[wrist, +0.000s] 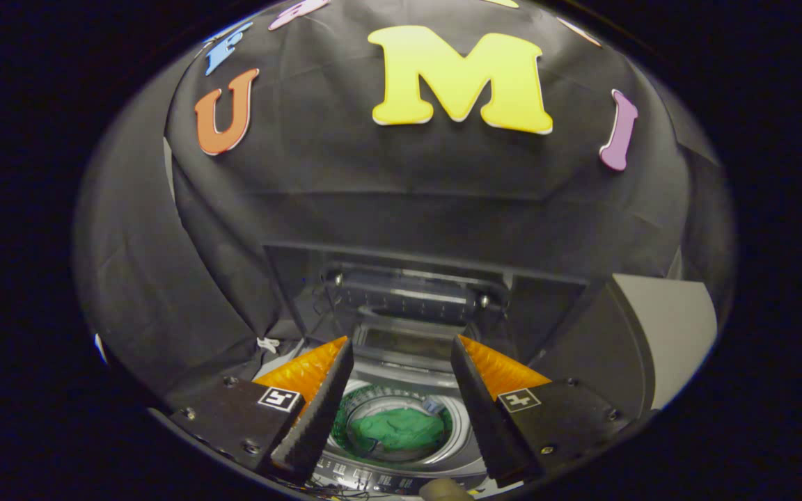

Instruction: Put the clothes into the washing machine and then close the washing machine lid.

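A small top-loading washing machine [401, 362] stands just ahead of my fingers, seen from above. A green garment [401, 429] lies bunched in its round drum, framed between the two fingers. The clear lid [404, 296] stands raised at the back of the machine, beyond the drum. My gripper [401, 344] hovers open above the drum opening, with nothing held between its fingers. The control panel [373, 479] runs along the machine's near edge, below the fingers.
Black cloth walls close in behind and on both sides of the machine. A grey panel [672, 334] stands to the right of it. A white scrap [269, 344] hangs at the cloth's lower edge, left of the machine.
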A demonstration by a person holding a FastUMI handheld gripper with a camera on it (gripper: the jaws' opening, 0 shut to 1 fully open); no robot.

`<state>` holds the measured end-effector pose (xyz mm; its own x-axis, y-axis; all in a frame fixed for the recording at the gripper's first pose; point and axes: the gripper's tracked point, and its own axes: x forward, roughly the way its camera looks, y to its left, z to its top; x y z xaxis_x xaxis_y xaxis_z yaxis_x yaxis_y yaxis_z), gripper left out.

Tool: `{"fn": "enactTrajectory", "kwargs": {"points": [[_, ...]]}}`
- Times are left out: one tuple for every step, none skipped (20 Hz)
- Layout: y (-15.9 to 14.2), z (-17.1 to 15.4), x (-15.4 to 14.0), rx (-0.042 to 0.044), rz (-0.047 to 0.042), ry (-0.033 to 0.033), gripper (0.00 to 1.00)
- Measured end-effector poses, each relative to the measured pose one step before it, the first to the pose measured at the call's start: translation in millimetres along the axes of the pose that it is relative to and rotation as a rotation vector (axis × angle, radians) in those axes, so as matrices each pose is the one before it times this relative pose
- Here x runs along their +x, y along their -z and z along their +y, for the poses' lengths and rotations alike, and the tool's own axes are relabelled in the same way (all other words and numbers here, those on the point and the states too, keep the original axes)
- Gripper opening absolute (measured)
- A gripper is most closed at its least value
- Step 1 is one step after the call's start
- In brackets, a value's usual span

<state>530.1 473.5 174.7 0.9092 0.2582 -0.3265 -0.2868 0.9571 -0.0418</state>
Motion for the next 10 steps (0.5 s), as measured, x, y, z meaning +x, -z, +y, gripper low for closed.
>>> {"fn": "enactTrajectory", "kwargs": {"points": [[-11.75, 1.43, 0.88, 0.00374, -0.01387, 0.00188, 0.89], [-11.63, 0.69, 0.89, 0.00348, -0.01675, 0.00240, 0.89], [-10.95, 0.29, 0.45, 0.00581, -0.01342, 0.00596, 0.89], [-9.32, 1.24, 3.84, 0.00386, -0.01200, 0.00306, 0.89], [-10.13, 1.32, 3.10, 0.00384, -0.00769, 0.00539, 0.89], [-7.34, -1.96, 2.69, 0.00418, 0.00118, 0.01510, 0.89], [-8.03, -1.06, 2.33, 0.00504, 0.00085, 0.01286, 0.89], [-7.52, 0.60, 4.78, 0.00594, -0.00598, -0.00112, 0.89], [-6.22, 0.87, 5.91, 0.00423, -0.00608, 0.00562, 0.89], [-4.92, -0.69, 4.98, 0.00028, 0.00093, 0.00781, 0.89]]}}
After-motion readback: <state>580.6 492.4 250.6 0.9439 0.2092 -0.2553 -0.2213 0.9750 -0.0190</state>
